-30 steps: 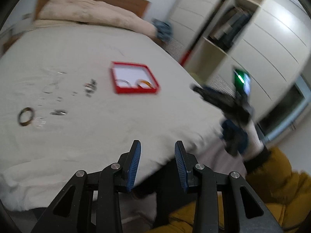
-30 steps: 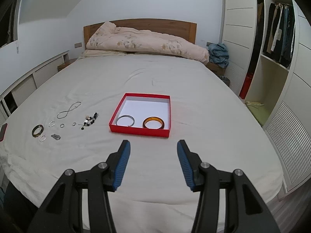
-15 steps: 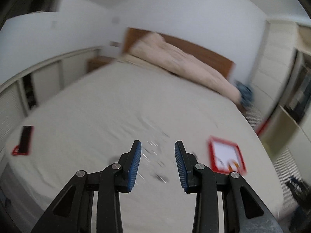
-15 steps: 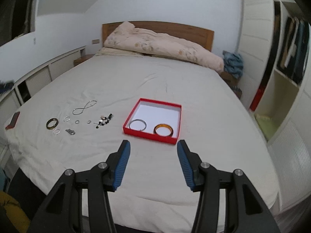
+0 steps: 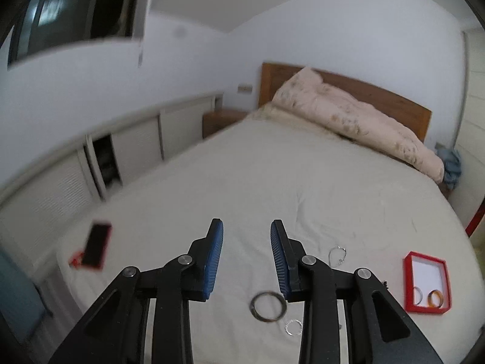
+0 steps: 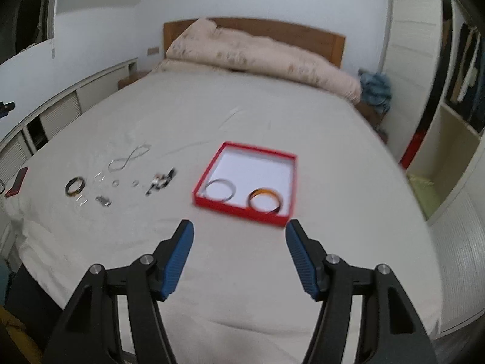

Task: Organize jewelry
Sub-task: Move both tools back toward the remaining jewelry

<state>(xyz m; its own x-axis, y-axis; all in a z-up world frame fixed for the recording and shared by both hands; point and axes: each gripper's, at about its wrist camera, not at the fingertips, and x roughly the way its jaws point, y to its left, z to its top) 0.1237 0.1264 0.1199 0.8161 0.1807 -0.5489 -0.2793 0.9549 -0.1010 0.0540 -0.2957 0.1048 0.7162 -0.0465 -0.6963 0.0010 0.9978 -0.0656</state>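
Two bangles are already lying in the red box [image 6: 245,182]; the dark bangle [image 5: 268,306], lower centre on the bed, is best being approached squarely, both grippers' jaws being held released, empty.

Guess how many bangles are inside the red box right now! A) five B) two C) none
B, since the red box holds just a silver bangle and an orange bangle, side by side along its near wall.
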